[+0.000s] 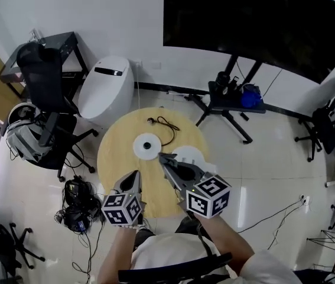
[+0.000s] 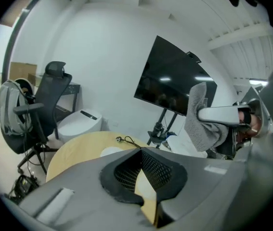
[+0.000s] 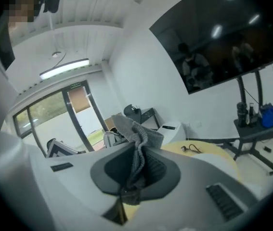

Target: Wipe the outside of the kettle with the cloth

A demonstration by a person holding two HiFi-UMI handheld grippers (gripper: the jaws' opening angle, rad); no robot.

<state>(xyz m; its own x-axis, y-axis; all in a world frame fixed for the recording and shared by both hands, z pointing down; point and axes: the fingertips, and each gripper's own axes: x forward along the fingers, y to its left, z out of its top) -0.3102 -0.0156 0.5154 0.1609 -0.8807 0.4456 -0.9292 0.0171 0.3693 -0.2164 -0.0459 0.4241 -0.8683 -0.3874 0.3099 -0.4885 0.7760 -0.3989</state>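
On the round wooden table lies the white kettle base with its black cord. Just right of it stands the white kettle, half hidden behind my right gripper. That gripper is shut on a grey cloth, which bunches up between its jaws and hangs from it in the left gripper view. My left gripper is held over the table's near edge, shut with nothing in it; its jaws meet in the left gripper view.
A black office chair with a backpack stands at the left, beside a white rounded appliance. A large dark screen on a wheeled stand fills the back. Cables lie on the floor by the table.
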